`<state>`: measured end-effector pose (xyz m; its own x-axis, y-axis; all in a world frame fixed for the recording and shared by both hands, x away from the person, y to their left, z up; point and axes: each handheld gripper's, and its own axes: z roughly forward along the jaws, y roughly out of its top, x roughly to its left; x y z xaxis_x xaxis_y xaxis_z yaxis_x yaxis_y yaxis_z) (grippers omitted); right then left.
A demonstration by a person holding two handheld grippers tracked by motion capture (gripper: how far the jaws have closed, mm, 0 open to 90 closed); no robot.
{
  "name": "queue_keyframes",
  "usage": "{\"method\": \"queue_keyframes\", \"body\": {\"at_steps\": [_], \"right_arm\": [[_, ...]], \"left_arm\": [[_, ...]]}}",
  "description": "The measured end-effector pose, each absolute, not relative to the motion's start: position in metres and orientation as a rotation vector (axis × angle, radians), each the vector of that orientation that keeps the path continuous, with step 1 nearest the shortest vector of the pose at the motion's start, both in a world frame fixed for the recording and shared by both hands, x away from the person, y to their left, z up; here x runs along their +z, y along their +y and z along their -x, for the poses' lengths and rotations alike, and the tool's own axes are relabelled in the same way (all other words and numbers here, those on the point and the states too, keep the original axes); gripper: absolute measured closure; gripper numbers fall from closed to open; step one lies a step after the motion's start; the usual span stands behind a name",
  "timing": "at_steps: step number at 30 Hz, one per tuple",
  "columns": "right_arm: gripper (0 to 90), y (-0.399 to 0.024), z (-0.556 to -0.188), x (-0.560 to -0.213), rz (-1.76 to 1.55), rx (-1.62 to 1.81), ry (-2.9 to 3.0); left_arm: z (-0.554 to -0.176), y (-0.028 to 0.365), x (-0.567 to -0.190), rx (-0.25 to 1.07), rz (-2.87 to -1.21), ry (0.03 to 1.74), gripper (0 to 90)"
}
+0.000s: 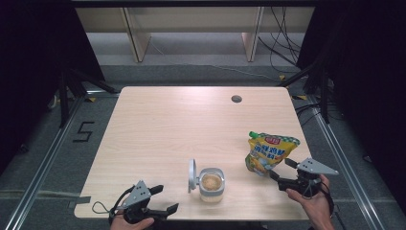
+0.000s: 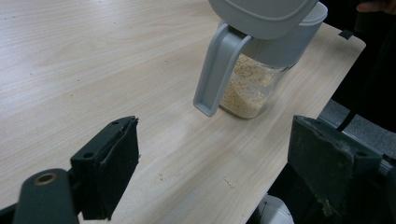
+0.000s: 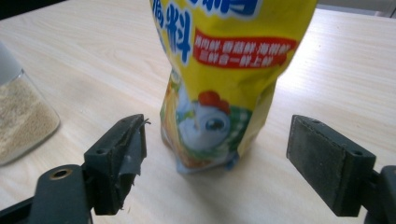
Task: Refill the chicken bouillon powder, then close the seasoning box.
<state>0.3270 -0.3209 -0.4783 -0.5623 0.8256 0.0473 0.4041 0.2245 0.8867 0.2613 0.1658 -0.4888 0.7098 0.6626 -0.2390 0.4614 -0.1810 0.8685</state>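
**Stand-up seasoning pouch, upright, beside open jar**

Item: yellow seasoning pouch (image 1: 269, 154) with green screw spout at one top corner and a printed chicken on the front. Stands upright on the wooden table (image 1: 167, 124), right of centre, near the front edge. Well apart from the clear condiment jar (image 1: 211, 184), which holds pale granules and sits with its grey flip lid (image 1: 192, 175) swung open to the left.

Right gripper (image 1: 280, 173): jaws spread wide, nothing between the pads, aimed at the lower half of the pouch and just short of it. In the right gripper view, the pouch (image 3: 224, 84) rises between the two black pads without touching either.

Left gripper (image 1: 165, 199): jaws apart, empty, resting near the table's front left, pointed toward the jar (image 2: 252, 79). A few stray granules (image 2: 229, 182) on the tabletop between gripper and jar.

Handling, as a judgement: soft, flexible film; likely light to moderate in weight with loose contents that shift. Glossy surface, probably slippery. Prone to buckling or tipping if pushed low on one side. Crushing unlikely to harm it, though a hard squeeze with the spout uncapped could push contents out.

Suggested hold: across the narrowed waist or upper body below the spout, pads on the flat front and back faces. Alternative: the stiffer spout collar.
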Motion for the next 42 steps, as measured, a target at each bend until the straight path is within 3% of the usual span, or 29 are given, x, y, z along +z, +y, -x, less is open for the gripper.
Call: {"method": "queue_keyframes", "body": {"at_steps": [6,14,22,25,32,36,39,42], "right_arm": [[15.7,-0.321,-0.315,-0.479,-1.162,1.277,2.09],[16.0,-0.313,-0.303,-0.483,-1.173,1.241,2.154],[16.2,-0.314,-0.294,-0.484,-1.192,1.207,2.161],[16.4,-0.314,-0.293,-0.485,-1.194,1.194,2.169],[16.8,-0.313,-0.293,-0.485,-1.187,1.176,2.175],[17.0,-0.314,-0.294,-0.485,-1.157,1.16,2.196],[17.2,-0.313,-0.293,-0.485,-1.154,1.156,2.192],[17.3,-0.312,-0.293,-0.486,-1.166,1.16,2.183]], "left_arm": [[-0.263,0.169,-0.487,0.249,-1.869,0.872,15.9],[-0.265,0.167,-0.479,0.243,-1.828,0.879,16.0],[-0.268,0.16,-0.467,0.263,-1.839,0.85,22.8],[-0.272,0.157,-0.461,0.287,-1.839,0.833,29.4],[-0.281,0.147,-0.452,0.34,-1.855,0.78,65.8],[-0.283,0.142,-0.448,0.37,-1.873,0.754,82.2],[-0.282,0.139,-0.445,0.383,-1.882,0.742,88.6],[-0.283,0.136,-0.441,0.4,-1.889,0.704,89.1]]}}
